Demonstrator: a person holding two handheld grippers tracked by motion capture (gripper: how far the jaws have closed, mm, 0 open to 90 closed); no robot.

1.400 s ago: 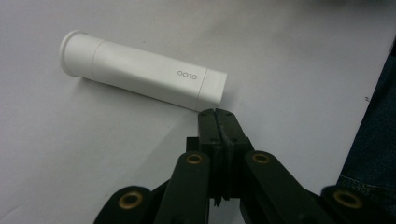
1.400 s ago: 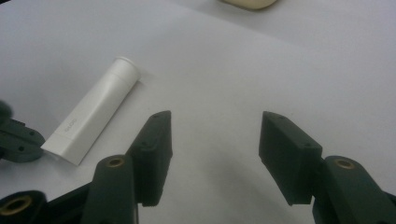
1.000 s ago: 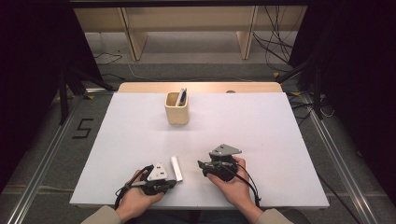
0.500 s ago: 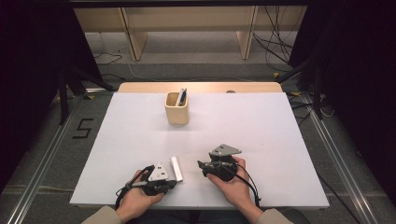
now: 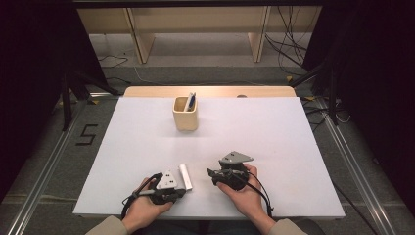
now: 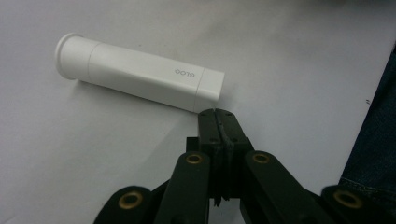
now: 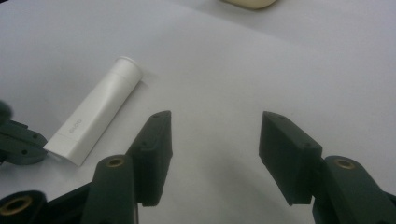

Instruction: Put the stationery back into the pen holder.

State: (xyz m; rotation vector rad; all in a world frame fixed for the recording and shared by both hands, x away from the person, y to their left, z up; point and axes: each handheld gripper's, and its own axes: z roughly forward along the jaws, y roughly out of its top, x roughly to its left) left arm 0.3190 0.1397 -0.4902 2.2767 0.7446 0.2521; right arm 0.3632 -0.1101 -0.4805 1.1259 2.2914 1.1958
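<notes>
The white tube [image 6: 140, 77] is lying flat on the bench [image 5: 293, 142] just beyond the closed left gripper [image 6: 215, 114], looking light, stiff and smooth, so the open right gripper [image 7: 212, 140] is best clamping its flat-sided middle.

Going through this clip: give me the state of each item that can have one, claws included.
White tube: lying flat on the table, not gripped.
Left claw: shut, empty, tips at the tube's flat end.
Right claw: open, empty, beside the tube.
Beige cup: upright, holding a dark pen-like item.
</notes>
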